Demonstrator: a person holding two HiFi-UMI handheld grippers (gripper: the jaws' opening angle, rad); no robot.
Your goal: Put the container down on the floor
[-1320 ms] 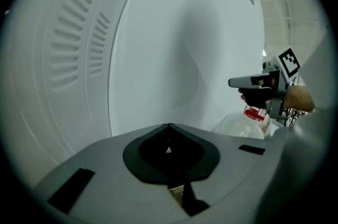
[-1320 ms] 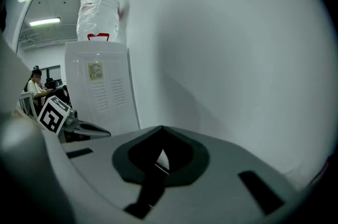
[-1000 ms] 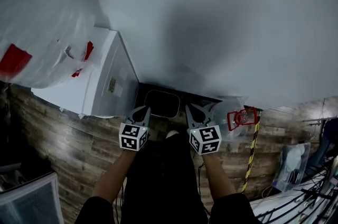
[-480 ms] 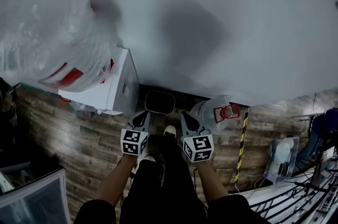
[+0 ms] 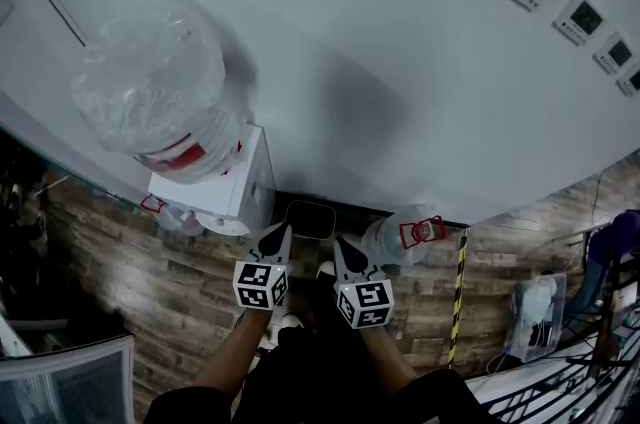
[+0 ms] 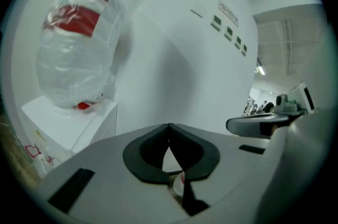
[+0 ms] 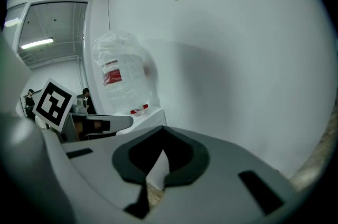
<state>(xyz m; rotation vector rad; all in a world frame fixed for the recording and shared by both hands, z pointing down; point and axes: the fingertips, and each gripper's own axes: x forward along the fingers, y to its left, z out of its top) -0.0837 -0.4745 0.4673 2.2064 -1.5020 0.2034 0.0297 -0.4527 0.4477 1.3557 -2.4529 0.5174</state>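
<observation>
Left hand-held gripper (image 5: 281, 234) closed, crinkly plastic-wrapped jug (image 5: 165, 92)

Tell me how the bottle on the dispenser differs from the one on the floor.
The dispenser bottle sits on the white dispenser; the floor bottle rests on the wood floor by the wall. The dispenser bottle wears crinkled plastic wrap and a solid red label; the floor bottle's label is a red outline. Both are clear.

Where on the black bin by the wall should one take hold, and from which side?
The rim of the black bin: it seems to stand upright, open top up, so its thin wall fits between jaws. Come from above at the near edge. The left gripper and right gripper are shut, so open first.
</observation>
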